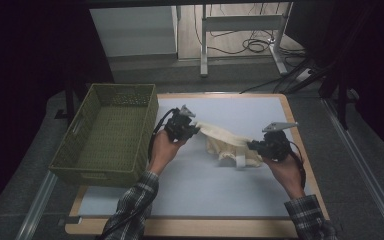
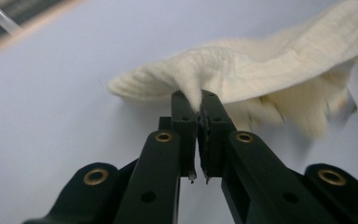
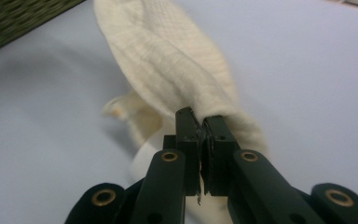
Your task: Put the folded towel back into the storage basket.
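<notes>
A cream knitted garment (image 1: 228, 140) hangs stretched between my two grippers over the pale blue table top (image 1: 195, 185). My left gripper (image 1: 196, 128) is shut on its left edge; in the left gripper view the jaws pinch a fold of the knit (image 2: 223, 70) at the gripper (image 2: 198, 103). My right gripper (image 1: 252, 145) is shut on the garment's right edge, and in the right gripper view the cloth (image 3: 168, 60) runs away from the closed gripper (image 3: 200, 120). The garment's lower part sags to the table, with a white tag (image 1: 240, 161) hanging.
A green woven basket (image 1: 82, 145) stands at the table's left side, close to my left hand. The wooden table rim (image 1: 190, 227) runs along the near edge. Table legs and cables (image 1: 250, 45) lie on the floor beyond.
</notes>
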`<action>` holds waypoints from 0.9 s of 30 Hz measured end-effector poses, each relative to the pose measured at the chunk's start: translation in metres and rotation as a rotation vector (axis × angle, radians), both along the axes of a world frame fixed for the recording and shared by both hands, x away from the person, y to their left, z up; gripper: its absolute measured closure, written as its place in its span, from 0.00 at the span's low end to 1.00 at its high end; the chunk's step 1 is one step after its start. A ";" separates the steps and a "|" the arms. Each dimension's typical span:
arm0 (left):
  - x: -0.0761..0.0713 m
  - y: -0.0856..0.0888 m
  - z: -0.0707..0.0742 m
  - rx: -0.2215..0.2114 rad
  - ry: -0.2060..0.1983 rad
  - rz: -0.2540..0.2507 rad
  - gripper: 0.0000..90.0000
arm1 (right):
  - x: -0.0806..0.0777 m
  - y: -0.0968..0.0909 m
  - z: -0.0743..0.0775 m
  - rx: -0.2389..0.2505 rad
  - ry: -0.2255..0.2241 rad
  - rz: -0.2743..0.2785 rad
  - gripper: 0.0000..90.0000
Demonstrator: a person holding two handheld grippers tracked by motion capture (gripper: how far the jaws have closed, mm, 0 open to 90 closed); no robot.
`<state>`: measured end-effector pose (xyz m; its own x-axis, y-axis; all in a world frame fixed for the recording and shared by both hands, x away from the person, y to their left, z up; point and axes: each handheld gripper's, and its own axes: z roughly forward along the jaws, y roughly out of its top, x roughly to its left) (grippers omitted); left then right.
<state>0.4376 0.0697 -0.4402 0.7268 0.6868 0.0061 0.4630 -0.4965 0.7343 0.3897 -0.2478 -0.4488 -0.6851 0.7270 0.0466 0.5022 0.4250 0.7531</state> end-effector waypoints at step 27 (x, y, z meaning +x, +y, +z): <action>-0.013 -0.026 -0.080 -0.026 0.140 -0.066 0.51 | -0.009 -0.011 -0.037 0.008 0.106 0.031 0.76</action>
<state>0.4243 0.0433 -0.5206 0.7628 0.6362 -0.1155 0.5286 -0.5107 0.6781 0.3808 -0.2589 -0.4853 -0.6984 0.7047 0.1253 0.5655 0.4361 0.7000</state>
